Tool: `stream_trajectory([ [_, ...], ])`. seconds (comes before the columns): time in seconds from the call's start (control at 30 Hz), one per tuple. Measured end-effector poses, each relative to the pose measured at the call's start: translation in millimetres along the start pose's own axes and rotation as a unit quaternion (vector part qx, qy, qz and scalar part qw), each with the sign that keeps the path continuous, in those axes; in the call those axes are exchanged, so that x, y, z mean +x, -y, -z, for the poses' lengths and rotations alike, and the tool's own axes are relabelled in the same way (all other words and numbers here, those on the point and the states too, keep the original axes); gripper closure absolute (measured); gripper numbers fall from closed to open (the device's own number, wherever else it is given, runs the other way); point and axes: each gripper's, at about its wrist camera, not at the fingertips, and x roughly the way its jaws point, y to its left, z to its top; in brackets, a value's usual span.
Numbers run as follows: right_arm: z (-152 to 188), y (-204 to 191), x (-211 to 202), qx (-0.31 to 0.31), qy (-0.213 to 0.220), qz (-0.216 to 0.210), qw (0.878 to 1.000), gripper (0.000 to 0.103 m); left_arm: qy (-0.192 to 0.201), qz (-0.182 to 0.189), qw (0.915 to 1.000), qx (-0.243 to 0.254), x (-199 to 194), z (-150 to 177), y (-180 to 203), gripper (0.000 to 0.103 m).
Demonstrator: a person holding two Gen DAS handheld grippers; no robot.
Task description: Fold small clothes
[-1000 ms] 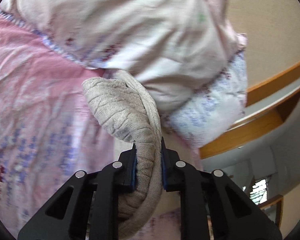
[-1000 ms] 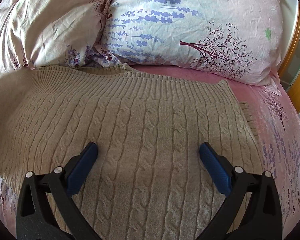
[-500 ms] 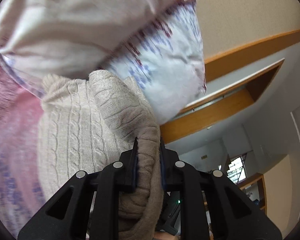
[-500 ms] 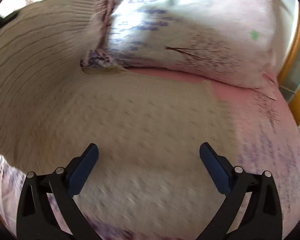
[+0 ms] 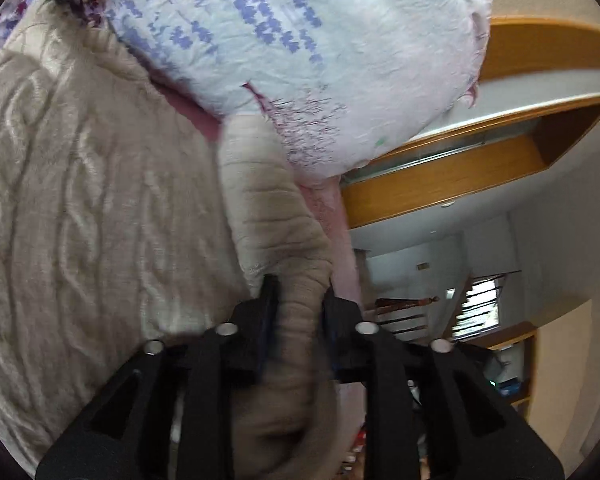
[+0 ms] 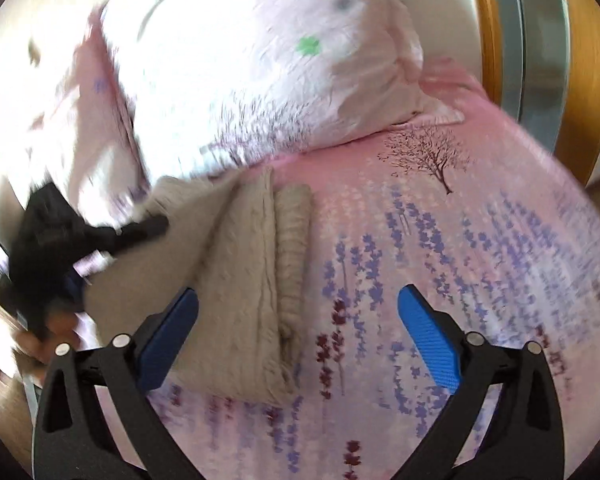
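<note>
The beige cable-knit sweater (image 6: 256,280), spread flat a second ago, now lies folded over on the pink bedsheet (image 6: 480,240) below the pillow (image 6: 268,64). The left gripper (image 5: 296,312) has just been loosening, knit edge still between its jaws. The right gripper (image 6: 298,336) hangs wide, empty. The fold appears laid; release seems due.

Our left gripper (image 5: 298,292) has its jaws just easing apart, knit cloth between them. Our right gripper (image 6: 298,320) hangs with jaws spread wide, nothing between them, tilted downward.
</note>
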Motion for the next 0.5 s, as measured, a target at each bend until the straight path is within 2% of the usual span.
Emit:
stream_trajectory([
  [0.03,-3,2,0,0.012,0.0,-0.015,1.0,0.007,-0.004,0.03,0.9995,-0.011,-3,-2,0,0.059],
  [0.07,-5,4,0,0.029,-0.002,-0.039,0.999,0.009,-0.008,0.058,0.9981,-0.021,-8,-3,0,0.043],
  [0.1,-8,6,1,0.043,-0.007,-0.062,0.997,0.01,-0.006,0.071,0.9972,-0.023,-14,-3,2,0.035],
  [0.17,-12,6,8,0.07,-0.025,-0.115,0.991,0.015,0.0,0.083,0.9966,-0.001,-36,-4,9,0.033],
  [0.2,-14,6,13,0.079,-0.036,-0.131,0.988,0.018,0.008,0.074,0.9971,0.017,-50,-4,13,0.03],
  [0.3,-19,2,30,0.096,-0.072,-0.147,0.982,0.032,0.044,0.007,0.9967,0.067,-91,-6,17,0.025],
  [0.37,-20,-3,39,0.099,-0.083,-0.141,0.982,0.043,0.073,-0.075,0.99,0.095,-116,-7,13,0.025],
  [0.43,-23,-7,52,0.101,-0.095,-0.125,0.982,0.043,0.081,-0.144,0.9808,0.104,-130,-7,4,0.024],
  [0.5,-24,-11,63,0.101,-0.107,-0.107,0.983,0.043,0.075,-0.183,0.9754,0.097,-137,-7,-12,0.025],
])
